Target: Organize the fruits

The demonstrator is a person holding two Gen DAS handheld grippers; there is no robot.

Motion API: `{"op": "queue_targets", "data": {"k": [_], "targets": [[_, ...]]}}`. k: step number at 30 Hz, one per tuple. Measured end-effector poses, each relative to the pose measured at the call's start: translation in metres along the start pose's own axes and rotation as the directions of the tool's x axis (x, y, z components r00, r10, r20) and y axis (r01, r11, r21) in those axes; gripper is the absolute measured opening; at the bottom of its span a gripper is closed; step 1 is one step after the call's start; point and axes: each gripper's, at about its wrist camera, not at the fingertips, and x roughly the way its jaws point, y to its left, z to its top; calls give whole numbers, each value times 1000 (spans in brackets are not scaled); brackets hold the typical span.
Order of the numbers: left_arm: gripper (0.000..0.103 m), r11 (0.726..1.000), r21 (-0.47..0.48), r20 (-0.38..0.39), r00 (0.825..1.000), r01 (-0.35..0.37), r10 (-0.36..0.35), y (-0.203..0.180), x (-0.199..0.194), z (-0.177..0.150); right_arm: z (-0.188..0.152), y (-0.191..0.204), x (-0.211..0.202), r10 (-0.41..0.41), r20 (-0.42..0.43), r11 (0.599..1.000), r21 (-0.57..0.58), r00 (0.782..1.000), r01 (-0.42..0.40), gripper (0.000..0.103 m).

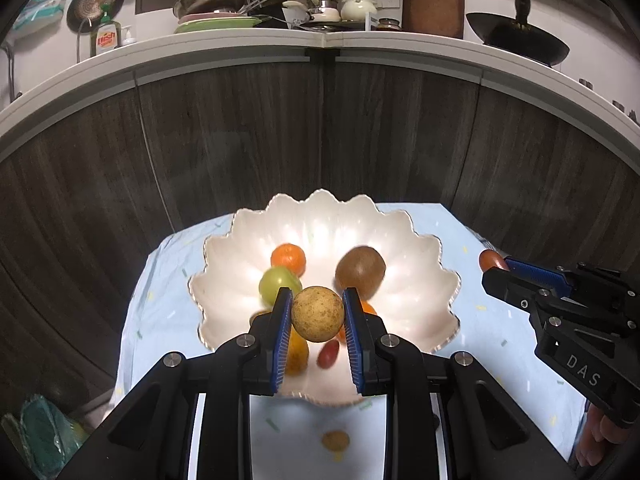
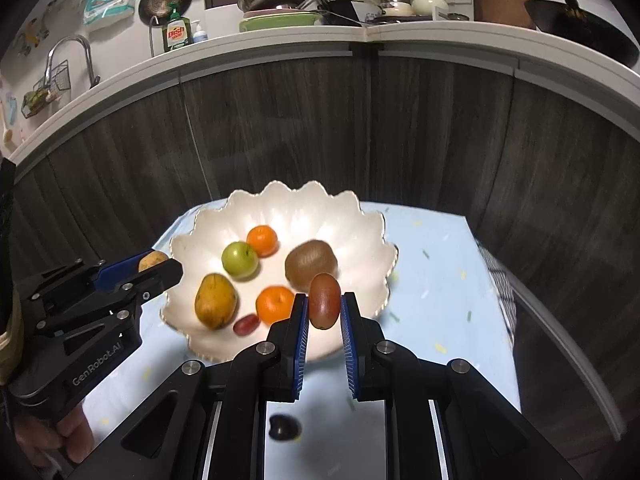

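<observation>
My left gripper (image 1: 316,300) is shut on a round, tan, speckled fruit (image 1: 318,318), held above the near side of a white scalloped bowl (image 1: 320,204). My right gripper (image 2: 324,300) is shut on an oval reddish-brown fruit (image 2: 325,304), just above the bowl's (image 2: 288,192) near right rim. Inside the bowl lie a kiwi (image 2: 311,267), a green fruit (image 2: 239,260), two tangerines (image 2: 262,241) (image 2: 274,304), a yellow mango (image 2: 215,301) and a small red fruit (image 2: 245,325). Each view shows the other gripper at its side: the right gripper (image 1: 495,271) and the left gripper (image 2: 160,265).
The bowl stands on a light blue cloth (image 2: 440,248) over a small table. Dark wood cabinet fronts (image 1: 240,140) rise close behind it, under a white counter edge (image 1: 328,40) crowded with pans and dishes. A checked cloth (image 2: 500,292) hangs at the table's right edge.
</observation>
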Motion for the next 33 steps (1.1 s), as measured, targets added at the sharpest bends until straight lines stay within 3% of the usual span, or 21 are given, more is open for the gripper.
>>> {"op": "queue_targets", "data": {"k": [8, 28, 32, 33], "targets": [[26, 1000, -10, -38, 999, 14, -14, 11, 31, 14, 16, 0, 25, -7, -25, 1000, -8, 1000, 7, 18], [26, 998, -14, -175, 982, 66, -68, 11, 90, 8, 11, -18, 92, 19, -216, 996, 87, 976, 0, 18], [42, 998, -21, -174, 982, 67, -69, 12, 89, 8, 12, -18, 93, 10, -227, 996, 91, 974, 10, 19], [47, 998, -24, -171, 983, 64, -68, 13, 87, 8, 13, -18, 92, 3, -228, 996, 90, 974, 18, 26]]}}
